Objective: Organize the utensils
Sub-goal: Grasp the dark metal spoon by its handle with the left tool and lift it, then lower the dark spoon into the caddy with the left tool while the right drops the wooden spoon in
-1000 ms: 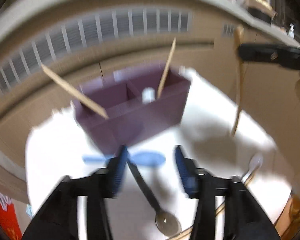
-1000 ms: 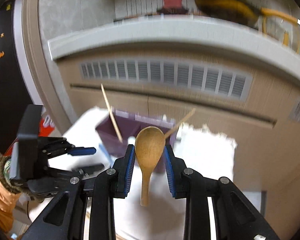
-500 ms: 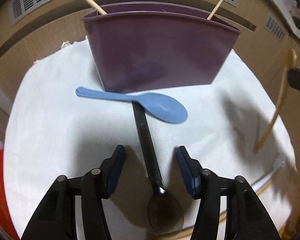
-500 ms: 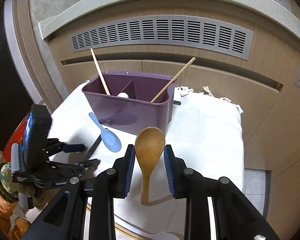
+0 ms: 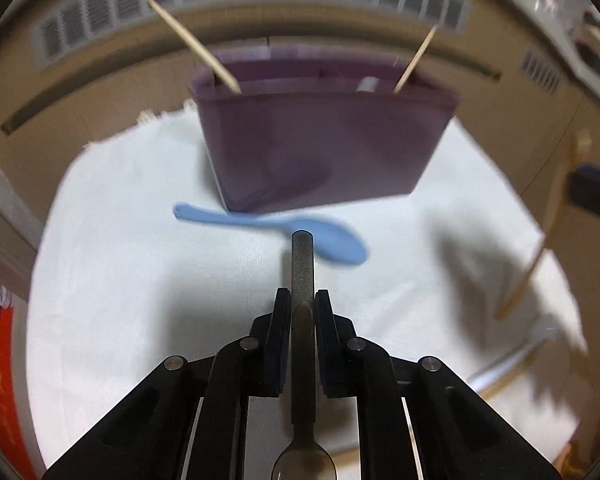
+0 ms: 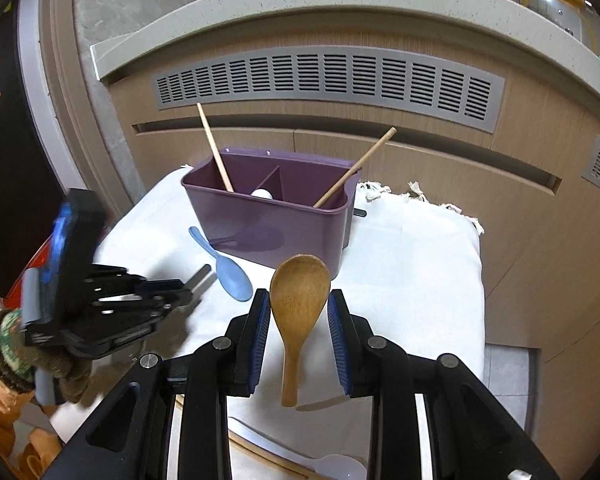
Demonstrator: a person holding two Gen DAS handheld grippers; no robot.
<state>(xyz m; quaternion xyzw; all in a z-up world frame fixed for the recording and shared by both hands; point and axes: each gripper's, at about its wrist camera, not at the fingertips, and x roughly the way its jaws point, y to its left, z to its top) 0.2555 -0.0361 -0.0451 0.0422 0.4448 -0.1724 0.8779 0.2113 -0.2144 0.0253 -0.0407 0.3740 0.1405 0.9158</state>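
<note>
Your left gripper has just been closing and now pinches the dark-handled metal spoon over the white cloth, near the blue spoon by the purple caddy. Your right gripper grips the wooden spoon.

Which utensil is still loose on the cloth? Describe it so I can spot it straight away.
Find the purple caddy standing on the white cloth. Just in front of its left corner lies a light blue plastic spoon, flat on the cloth. It is the only blue utensil; the wooden spoon and the dark metal spoon are each in a gripper.
</note>
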